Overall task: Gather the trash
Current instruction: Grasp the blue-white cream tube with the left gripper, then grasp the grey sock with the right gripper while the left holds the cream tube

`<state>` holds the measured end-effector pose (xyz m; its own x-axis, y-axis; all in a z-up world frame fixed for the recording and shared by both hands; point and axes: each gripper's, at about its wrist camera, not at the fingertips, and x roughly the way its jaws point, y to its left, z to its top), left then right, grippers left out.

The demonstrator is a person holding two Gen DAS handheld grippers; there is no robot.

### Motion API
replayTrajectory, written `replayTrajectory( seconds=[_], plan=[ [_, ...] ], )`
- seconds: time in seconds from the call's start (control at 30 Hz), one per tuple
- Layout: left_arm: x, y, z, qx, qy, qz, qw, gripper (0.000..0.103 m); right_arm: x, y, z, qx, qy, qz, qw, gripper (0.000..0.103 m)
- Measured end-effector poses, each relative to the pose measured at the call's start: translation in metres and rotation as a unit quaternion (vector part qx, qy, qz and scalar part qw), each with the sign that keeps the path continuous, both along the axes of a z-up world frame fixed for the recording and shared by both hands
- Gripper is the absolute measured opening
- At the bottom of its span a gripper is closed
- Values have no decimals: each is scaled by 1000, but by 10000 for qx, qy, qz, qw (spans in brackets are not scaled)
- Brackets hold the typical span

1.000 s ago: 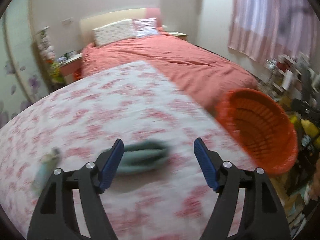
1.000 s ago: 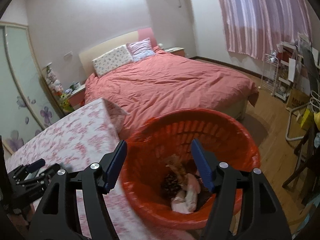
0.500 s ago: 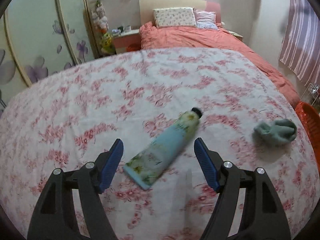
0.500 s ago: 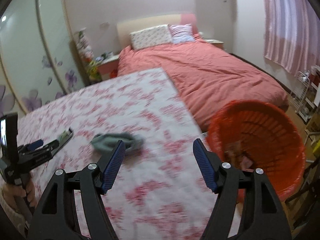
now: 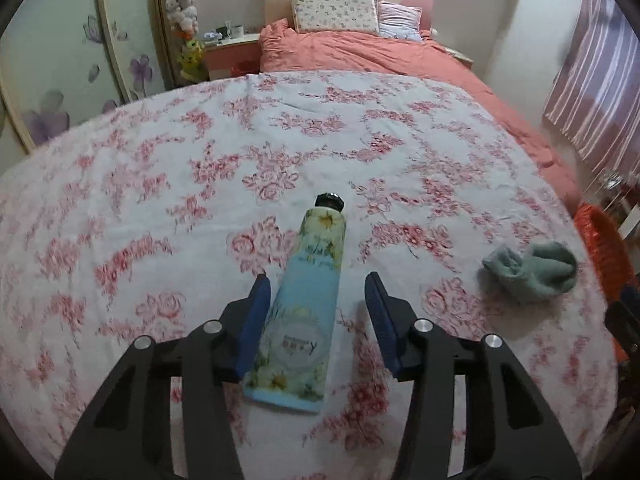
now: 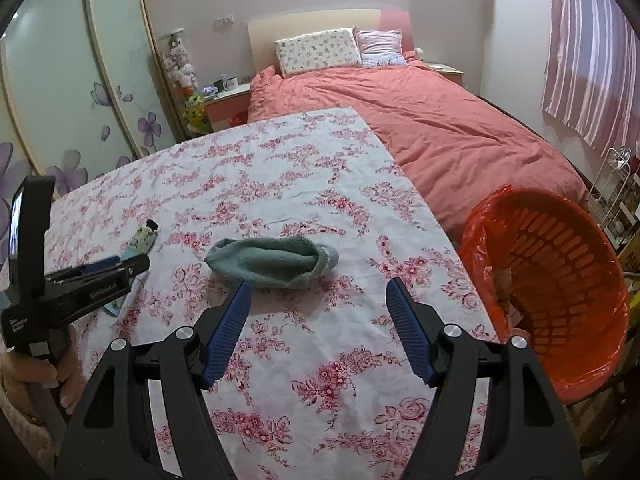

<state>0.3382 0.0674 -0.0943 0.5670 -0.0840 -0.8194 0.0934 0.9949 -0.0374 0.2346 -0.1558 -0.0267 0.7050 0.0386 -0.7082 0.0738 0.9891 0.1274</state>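
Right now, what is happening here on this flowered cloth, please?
A person with a gripper in each hand is collecting trash. The left gripper straddles a flowered cream tube lying on the flowered tablecloth; its jaws have just been closing, but a gap still shows on the right side. The right gripper is open, pointing toward a grey-green sock without touching it. An orange basket with a red liner waits beside the table.

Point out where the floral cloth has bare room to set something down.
Bare: the far stretch of the floral cloth toward the bed, and the near strip before the right gripper. Taken: the tube between the left gripper fingers, and the sock beside the orange basket.
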Motion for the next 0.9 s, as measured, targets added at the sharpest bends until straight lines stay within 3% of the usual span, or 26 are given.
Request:
replayTrajectory(
  seconds=[0.1,0.17,0.27,0.53,0.73,0.9],
  plan=[
    [7,-4,-1,19,-45,78,10000,49,0,0,-4,4,41,3,10000,70],
    [11,-5,-1,37,-80,160,9998,37,1,-1,-5,28,73,2,10000,70],
    [14,1,0,59,-72,295,9995,29,3,-1,-6,69,73,28,9999,70],
    [-6,63,1,355,-51,800,9961,29,26,5,-3,-17,-54,42,10000,70],
    [-15,82,0,325,-144,916,9952,31,64,-9,-10,-46,150,-649,9978,62],
    [-20,80,-2,430,-310,859,9949,31,66,-24,-21,-395,416,-962,9937,60]
  ],
)
